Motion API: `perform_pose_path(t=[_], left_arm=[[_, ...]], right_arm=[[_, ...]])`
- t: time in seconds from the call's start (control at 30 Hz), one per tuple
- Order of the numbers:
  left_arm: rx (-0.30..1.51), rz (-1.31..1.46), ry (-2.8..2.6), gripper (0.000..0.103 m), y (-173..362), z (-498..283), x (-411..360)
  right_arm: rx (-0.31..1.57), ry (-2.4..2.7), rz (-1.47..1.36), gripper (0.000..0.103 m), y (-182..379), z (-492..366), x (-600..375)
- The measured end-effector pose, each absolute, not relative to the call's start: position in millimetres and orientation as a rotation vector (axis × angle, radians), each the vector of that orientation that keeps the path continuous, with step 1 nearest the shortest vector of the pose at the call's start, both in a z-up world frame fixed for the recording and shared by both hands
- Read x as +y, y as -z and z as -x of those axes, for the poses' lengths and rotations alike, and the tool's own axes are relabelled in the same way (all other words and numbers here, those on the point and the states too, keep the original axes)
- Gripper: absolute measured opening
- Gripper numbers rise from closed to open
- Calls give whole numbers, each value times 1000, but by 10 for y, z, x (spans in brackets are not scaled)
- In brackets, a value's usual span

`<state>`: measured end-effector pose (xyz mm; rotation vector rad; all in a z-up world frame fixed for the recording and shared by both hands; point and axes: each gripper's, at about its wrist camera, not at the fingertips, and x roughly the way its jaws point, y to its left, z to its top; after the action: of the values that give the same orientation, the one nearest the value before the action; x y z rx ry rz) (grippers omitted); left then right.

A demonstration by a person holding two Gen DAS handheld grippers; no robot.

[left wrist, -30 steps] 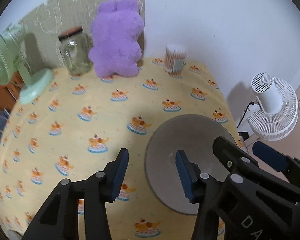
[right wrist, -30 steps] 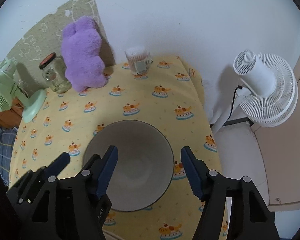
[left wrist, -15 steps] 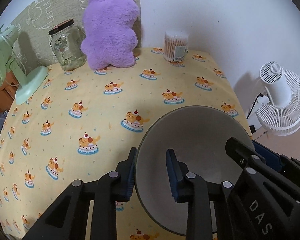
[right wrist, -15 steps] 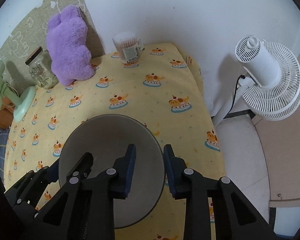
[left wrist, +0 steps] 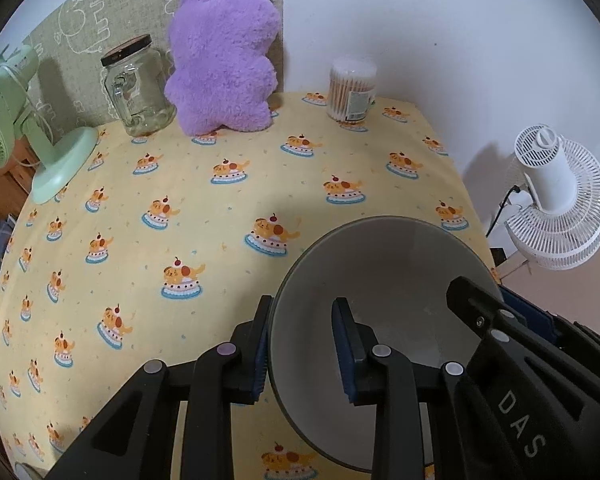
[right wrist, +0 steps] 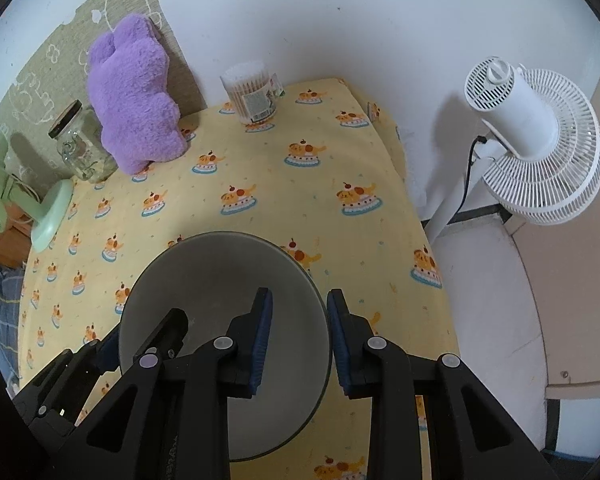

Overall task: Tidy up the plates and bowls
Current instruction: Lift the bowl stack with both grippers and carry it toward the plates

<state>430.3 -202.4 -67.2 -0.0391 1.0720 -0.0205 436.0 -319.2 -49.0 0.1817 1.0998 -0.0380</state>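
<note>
A: L to R on the desk (left wrist: 260,184), go.

B: Far-left edge: green fan (left wrist: 16,120). Then glass jar (left wrist: 138,88) w/ dark lid, then purple plush (left wrist: 224,52) leaning on the back wall, all along the back edge. Back-right corner: tub of cotton swabs (left wrist: 352,88). Yellow cloth w/ dog-cake print over the whole top.

A: Task obj?

B: Grey bowl (left wrist: 384,280), upright, near the front-right corner, close to the right edge.

A: Grippers?

B: Left hand-held gripper (left wrist: 302,346) pinching the bowl's left rim, one pad outside the wall, one inside. Right hand-held gripper (right wrist: 298,338) pinching the bowl's right rim, same way; its jaws just closed in onto the rim. Each one shows in the other's cam across the bowl.

A: Bowl lifted or resting?

B: Can't tell from either cam.

A: Off the desk?

B: White fan (right wrist: 540,140) on the floor past the right edge, cord plugged at its back.
</note>
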Motion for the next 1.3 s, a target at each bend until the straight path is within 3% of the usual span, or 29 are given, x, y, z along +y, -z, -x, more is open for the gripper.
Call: perform_pose_path(t=[0.8, 1.3], left_arm=[[989, 99, 75, 27, -143, -3552, -1664], [927, 112, 116, 27, -457, -3024, -932]], right_arm=[[1021, 63, -158, 32, -407, -3577, -2847], [952, 92, -124, 32, -796, -3023, -2131]])
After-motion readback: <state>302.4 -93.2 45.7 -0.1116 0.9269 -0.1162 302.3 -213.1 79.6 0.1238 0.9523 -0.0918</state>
